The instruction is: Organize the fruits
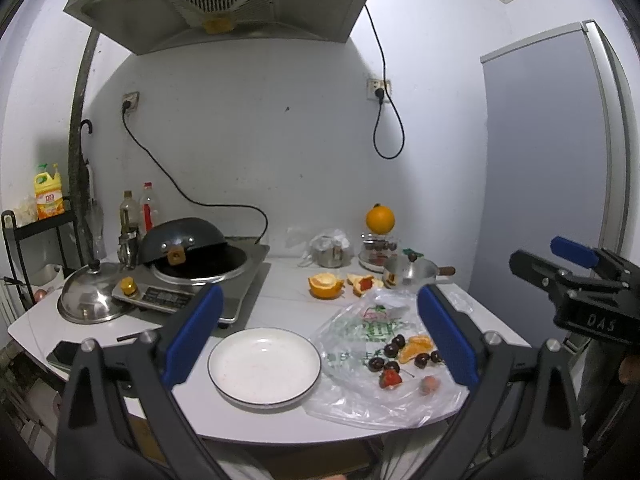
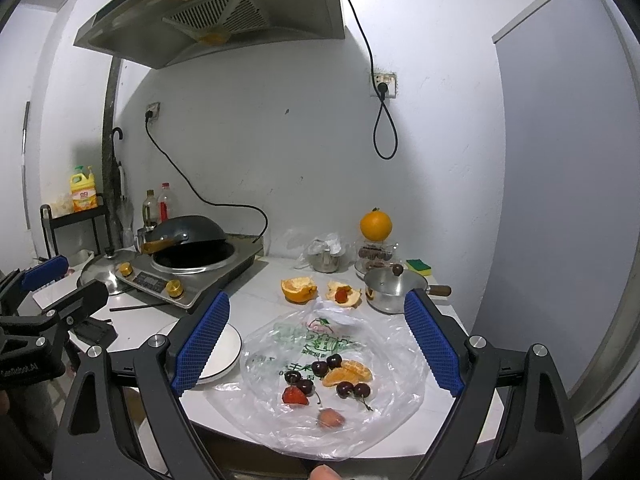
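We hold the left gripper (image 1: pixel 320 336) and right gripper (image 2: pixel 318 342) above the table (image 1: pixel 280 304), both with fingers wide apart and empty, cherries (image 2: pixel 320 368), strawberry (image 2: pixel 295 396) and orange segments (image 2: pixel 347 373) lying on the plastic bag (image 2: pixel 384 344) beside the white plate (image 1: pixel 264 366).

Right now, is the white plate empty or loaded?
Empty. The plate shows bare white inside its rim; the cherries, strawberry and orange segments all lie on the plastic bag beside it.
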